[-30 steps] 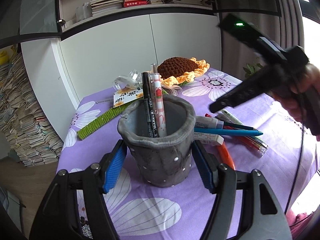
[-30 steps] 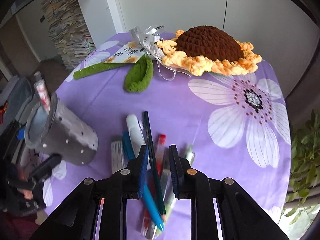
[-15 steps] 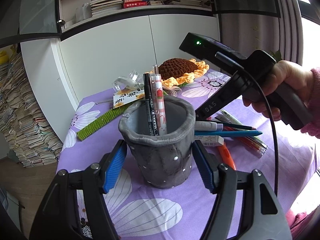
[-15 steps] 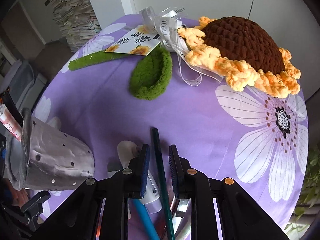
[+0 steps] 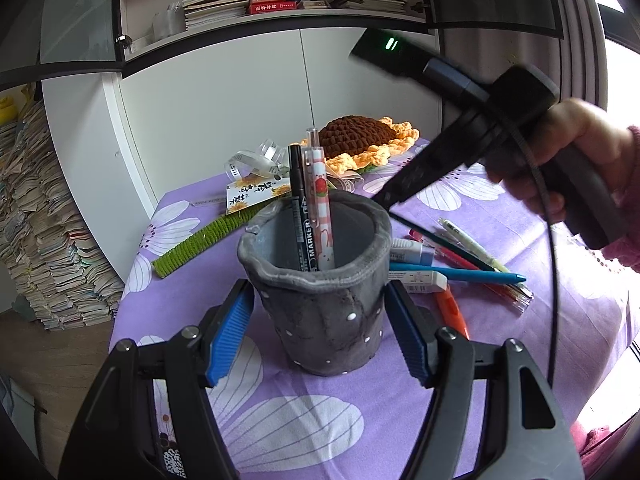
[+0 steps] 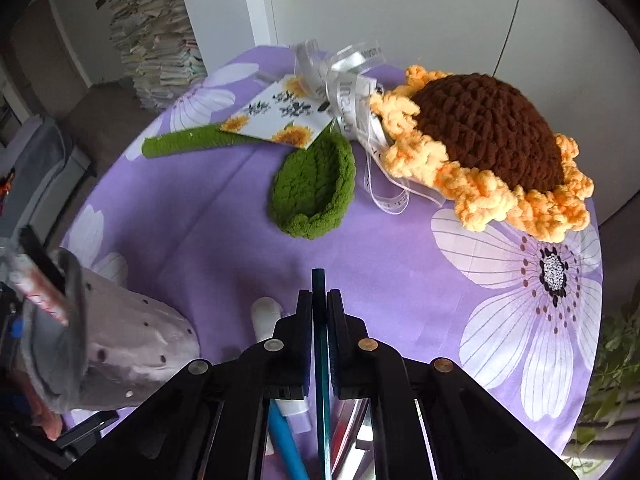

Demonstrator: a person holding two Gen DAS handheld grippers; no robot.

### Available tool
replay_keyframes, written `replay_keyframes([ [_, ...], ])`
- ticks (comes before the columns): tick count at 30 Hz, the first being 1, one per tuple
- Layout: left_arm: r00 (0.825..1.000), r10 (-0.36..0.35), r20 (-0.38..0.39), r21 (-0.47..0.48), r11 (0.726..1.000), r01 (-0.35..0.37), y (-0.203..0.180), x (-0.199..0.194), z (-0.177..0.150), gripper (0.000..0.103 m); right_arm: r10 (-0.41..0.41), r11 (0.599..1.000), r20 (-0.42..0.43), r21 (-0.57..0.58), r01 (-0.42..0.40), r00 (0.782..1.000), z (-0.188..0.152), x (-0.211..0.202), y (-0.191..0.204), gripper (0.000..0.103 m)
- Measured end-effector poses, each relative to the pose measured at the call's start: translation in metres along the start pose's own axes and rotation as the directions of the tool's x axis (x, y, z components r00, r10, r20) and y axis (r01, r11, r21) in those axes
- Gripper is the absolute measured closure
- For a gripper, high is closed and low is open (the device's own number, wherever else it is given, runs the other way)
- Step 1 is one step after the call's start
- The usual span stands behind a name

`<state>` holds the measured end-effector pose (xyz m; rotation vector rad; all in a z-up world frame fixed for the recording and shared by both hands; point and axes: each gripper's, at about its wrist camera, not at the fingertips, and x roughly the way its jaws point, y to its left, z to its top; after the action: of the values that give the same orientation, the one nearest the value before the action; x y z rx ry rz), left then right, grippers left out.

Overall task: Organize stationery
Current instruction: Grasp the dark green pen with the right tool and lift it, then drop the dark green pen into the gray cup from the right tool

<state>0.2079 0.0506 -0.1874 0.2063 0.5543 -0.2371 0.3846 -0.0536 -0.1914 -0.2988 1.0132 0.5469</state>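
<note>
Grey felt fills the space between my left jaws: the pen holder (image 5: 320, 292) stands upright on the purple flowered tablecloth (image 5: 280, 420), and my left gripper (image 5: 320, 336) clasps it, one blue pad (image 5: 230, 336) against each flank. Inside the holder, beyond my jaws, a black marker (image 5: 300, 208) and a pink patterned pen (image 5: 320, 208) lean together against the far wall. To the right of my right pad lies the loose stationery: a blue pen (image 5: 460, 275), a white eraser (image 5: 418, 280), an orange cutter (image 5: 452, 312) and a red pen (image 5: 500, 288), all flat on the cloth and crossing one another. Above them a hand (image 5: 560, 160) with a pink sleeve holds my other tool, tilted down toward the holder's far rim. Far ahead sit a crocheted sunflower (image 5: 360, 140), a green knitted stem (image 5: 212, 236) and a printed tag (image 5: 252, 196).

In the right wrist view, my right gripper (image 6: 320, 300) has just been closing and now grasps a thin dark green pen (image 6: 320, 320), which runs straight up between the pads and pokes out past the tips. Under my jaws show the blue pen (image 6: 284, 440) and a white capped pen (image 6: 266, 316). The pen holder (image 6: 120, 352) lies off to the left of my jaws. Ahead, a green knitted leaf (image 6: 316, 192) sits just beside the sunflower (image 6: 488, 148) and its white ribbon (image 6: 348, 80).
</note>
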Motion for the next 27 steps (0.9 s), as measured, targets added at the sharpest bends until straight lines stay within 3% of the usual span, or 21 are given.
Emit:
replay_keyframes([
  [4,1.0,-0.001,-0.001,-0.002,1.0,0.001,0.0,-0.001,-0.001,0.036,-0.012,0.999,0.125,0.032,0.008,0.992,-0.005,-0.047,0.0,0.095],
  [7,1.0,0.0,-0.002,-0.004,1.0,0.0,-0.001,-0.001,-0.002,0.036,-0.02,0.999,0.224,0.047,0.01,0.974,-0.011,-0.085,0.006,0.095],
  [16,1.0,0.006,-0.008,-0.008,1.0,-0.006,0.0,0.0,0.0,0.036,-0.017,0.999,0.504,-0.035,0.041,0.863,-0.026,-0.188,0.048,0.096],
  [23,1.0,0.007,-0.011,-0.009,1.0,-0.007,0.0,0.001,0.0,0.036,0.083,0.995,0.556,-0.091,-0.039,0.827,-0.027,-0.212,0.066,0.096],
  [27,1.0,0.008,-0.012,-0.007,1.0,-0.008,-0.001,0.001,0.0,0.036,0.125,0.99,0.544,-0.122,-0.07,0.83,-0.028,-0.205,0.075,0.096],
])
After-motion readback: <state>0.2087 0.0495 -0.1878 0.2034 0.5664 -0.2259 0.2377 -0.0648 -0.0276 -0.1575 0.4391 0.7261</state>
